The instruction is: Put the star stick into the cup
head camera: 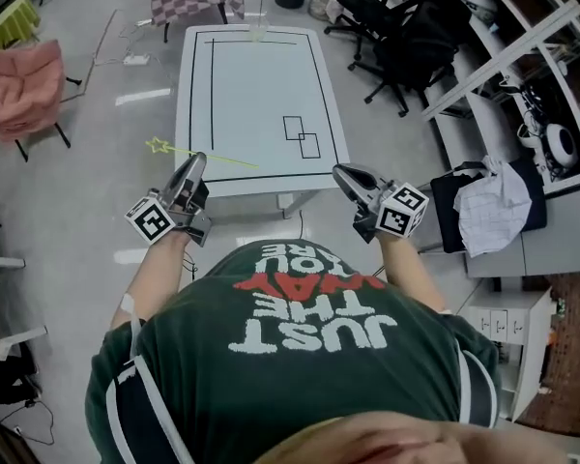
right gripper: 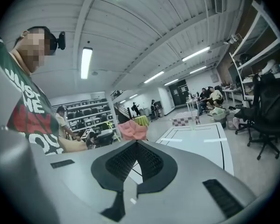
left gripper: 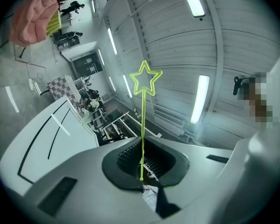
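Head view: you hold both grippers in front of your chest, short of the near edge of the white surface point(head camera: 251, 95). The left gripper point(head camera: 195, 165) is by the near left corner and the right gripper point(head camera: 344, 172) is by the near right corner, well apart from each other. The star stick point(head camera: 227, 160) sticks out of the left gripper tip. It lies almost level, with the star end out to the left over the floor and the other end over the surface corner. What looks like the clear cup point(head camera: 259, 29) stands at the far edge of the surface, well away from the stick.

Left gripper view: the fingers point(left gripper: 126, 155) are closed on the lower end of the star stick. The stick runs straight up out of the pads, and the star shows against the ceiling.

Right gripper view: the fingers point(right gripper: 116, 164) are closed on each other with nothing between them. The surface lies beyond the tips. A pink cloth point(right gripper: 133, 129) shows just above them, further back.
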Motion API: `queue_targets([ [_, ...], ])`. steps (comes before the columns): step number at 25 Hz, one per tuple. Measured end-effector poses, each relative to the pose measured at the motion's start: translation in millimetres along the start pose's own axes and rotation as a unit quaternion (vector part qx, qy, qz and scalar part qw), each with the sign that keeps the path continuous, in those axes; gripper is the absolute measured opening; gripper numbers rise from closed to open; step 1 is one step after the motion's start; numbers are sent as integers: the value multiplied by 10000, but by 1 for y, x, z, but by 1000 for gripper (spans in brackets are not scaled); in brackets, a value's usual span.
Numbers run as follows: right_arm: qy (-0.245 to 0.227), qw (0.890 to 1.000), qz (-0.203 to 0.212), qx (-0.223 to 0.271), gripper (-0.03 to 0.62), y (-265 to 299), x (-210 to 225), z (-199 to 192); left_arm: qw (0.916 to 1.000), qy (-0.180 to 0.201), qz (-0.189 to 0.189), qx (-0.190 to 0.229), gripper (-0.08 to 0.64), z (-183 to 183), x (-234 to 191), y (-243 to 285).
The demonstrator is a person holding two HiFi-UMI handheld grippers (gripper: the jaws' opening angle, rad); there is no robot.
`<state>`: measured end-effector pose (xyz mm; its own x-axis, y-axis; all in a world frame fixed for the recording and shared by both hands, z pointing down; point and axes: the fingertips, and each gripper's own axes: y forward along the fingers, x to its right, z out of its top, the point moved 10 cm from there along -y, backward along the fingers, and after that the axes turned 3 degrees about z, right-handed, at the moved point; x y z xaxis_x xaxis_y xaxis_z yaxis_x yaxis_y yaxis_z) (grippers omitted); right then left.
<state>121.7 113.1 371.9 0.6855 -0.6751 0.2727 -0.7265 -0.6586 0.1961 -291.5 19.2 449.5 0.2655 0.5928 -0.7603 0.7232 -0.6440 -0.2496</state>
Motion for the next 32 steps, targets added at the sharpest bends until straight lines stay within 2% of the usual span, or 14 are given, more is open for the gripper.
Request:
queue_targets([
  [5, 95, 9998, -171, -32, 34, 38, 23, 13, 9999, -130, 16, -71, 20, 28, -38, 17],
  [10, 130, 9997, -156, -102, 34, 63, 42, 13, 9998, -194, 58, -44, 21, 37, -65, 29],
  [19, 184, 9997, 151, -73, 34, 73, 97, 23, 9996, -64, 285, 24, 21, 36, -70, 64],
  [27, 217, 9962, 848, -10, 34, 66, 214, 39, 9969, 206, 671, 343, 20, 4, -62, 137],
  [30, 258, 9928, 1169, -71, 34, 57, 266, 49, 9922, 194, 1075, 603, 21, -20, -56, 174],
  [32, 223, 9902, 1376, -100, 34, 49, 300, 57, 9905, 140, 1184, 685, 20, -36, -50, 204],
])
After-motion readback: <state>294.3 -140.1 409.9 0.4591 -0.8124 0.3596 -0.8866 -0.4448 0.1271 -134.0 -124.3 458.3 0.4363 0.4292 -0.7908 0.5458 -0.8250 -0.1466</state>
